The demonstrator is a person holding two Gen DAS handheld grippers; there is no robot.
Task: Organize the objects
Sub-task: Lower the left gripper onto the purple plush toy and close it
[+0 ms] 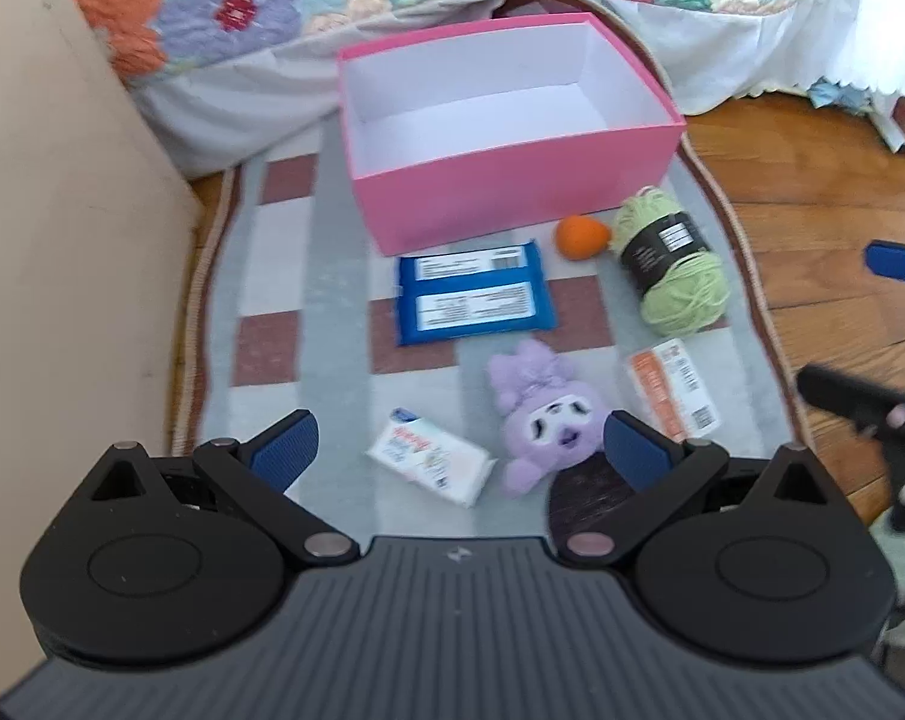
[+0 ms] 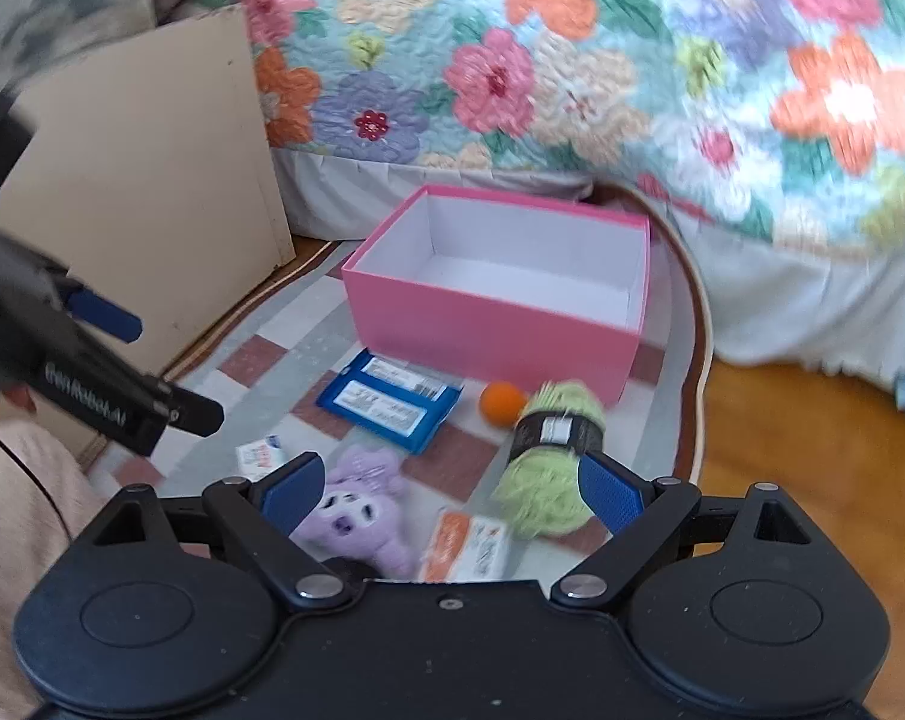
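Note:
An open pink box (image 1: 512,180) (image 2: 488,324), white and bare inside, stands on a checked rug. In front of it lie a blue wipes pack (image 1: 473,294) (image 2: 389,402), an orange ball (image 1: 581,235) (image 2: 501,402), a green yarn skein (image 1: 671,264) (image 2: 551,462), a purple plush toy (image 1: 548,420) (image 2: 362,519), a white tissue pack (image 1: 428,462) (image 2: 261,455) and an orange-and-white packet (image 1: 674,390) (image 2: 467,546). My left gripper (image 1: 461,450) hangs open above the tissue pack and plush. My right gripper (image 2: 452,495) is open over the plush, packet and yarn. Neither holds anything.
A bed with a floral quilt (image 2: 572,72) rises behind the box. A beige cabinet side (image 1: 62,240) (image 2: 152,192) stands at the left. Wooden floor (image 1: 812,240) lies right of the rug (image 1: 284,276). The right gripper's blue finger (image 1: 896,261) shows in the left view.

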